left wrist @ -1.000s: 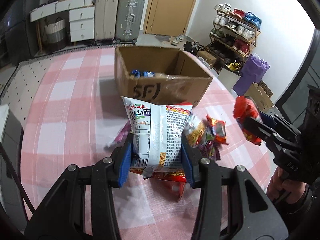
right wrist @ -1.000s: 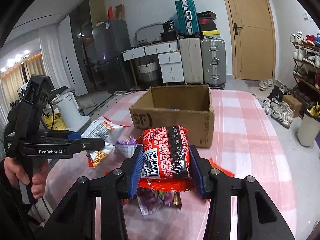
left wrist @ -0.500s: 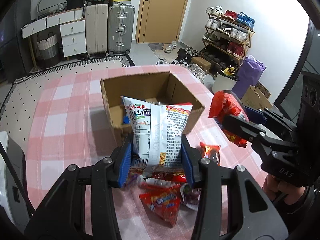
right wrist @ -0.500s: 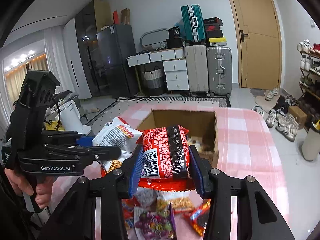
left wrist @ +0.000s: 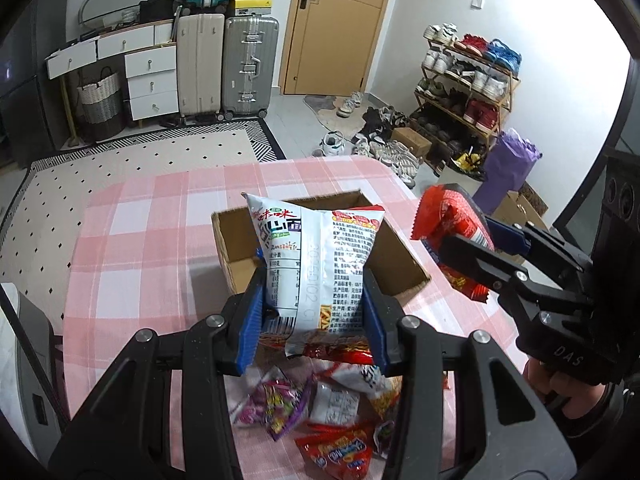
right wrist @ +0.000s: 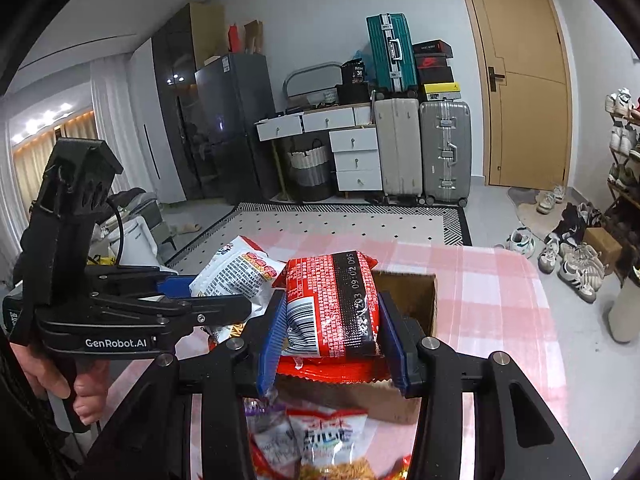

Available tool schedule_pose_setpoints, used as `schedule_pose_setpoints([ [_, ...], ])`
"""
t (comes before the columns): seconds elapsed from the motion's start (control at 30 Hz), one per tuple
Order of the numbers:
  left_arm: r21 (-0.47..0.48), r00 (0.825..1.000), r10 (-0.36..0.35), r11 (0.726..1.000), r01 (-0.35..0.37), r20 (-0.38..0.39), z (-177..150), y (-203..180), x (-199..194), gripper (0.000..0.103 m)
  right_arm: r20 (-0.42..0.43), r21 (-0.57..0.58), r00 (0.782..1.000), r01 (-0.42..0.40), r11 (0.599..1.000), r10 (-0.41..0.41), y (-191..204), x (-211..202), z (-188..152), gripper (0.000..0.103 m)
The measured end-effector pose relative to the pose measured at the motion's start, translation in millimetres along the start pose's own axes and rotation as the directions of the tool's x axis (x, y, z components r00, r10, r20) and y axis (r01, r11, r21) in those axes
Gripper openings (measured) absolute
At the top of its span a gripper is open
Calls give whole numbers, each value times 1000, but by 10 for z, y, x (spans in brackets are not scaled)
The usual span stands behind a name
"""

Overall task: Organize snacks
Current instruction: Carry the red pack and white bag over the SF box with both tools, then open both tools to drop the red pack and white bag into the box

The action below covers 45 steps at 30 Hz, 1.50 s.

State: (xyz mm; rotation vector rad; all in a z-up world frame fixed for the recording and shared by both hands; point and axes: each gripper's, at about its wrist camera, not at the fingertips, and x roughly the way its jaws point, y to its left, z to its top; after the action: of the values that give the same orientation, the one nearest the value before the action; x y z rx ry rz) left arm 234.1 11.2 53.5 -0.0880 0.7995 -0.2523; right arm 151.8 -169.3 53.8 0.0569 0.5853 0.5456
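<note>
Both grippers hold snack packs over the box.

The left gripper (left wrist: 314, 312) clamps a white pack (left wrist: 316, 264) above the open box (left wrist: 396, 264); the right gripper (right wrist: 332, 340) clamps a red pack (right wrist: 332, 304) at the box's right side. Loose snacks (left wrist: 320, 412) lie on the table (left wrist: 140, 248) in front of the box.

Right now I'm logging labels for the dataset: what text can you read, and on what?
"GenRobot.AI": left tool body.
"DAS": right tool body.
"09:02": red packet, in its date stamp.
"36": dark box on the dresser.
White packet: print too small to read.
</note>
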Motion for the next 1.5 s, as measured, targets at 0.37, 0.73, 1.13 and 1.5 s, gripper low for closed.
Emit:
schedule_pose_setpoints([
  [0.37,-42,998,-14,999,11,-57,210,152,464,41,-40,18,999,-5,1000,6,-171,454,163,45],
  [0.73,-71,992,-26,997,17,-127,144,293,1072,41,-110,72,994,13,997,-5,-430,972,11,45],
  [1.13,-79,984,-27,997,13,-178,115,328,1524,41,-147,51,988,66,997,-57,-529,1277,-111,45],
  [1.5,-79,989,15,997,-27,-149,148,351,1434,63,-67,28,996,63,998,-61,-508,1083,-66,74],
])
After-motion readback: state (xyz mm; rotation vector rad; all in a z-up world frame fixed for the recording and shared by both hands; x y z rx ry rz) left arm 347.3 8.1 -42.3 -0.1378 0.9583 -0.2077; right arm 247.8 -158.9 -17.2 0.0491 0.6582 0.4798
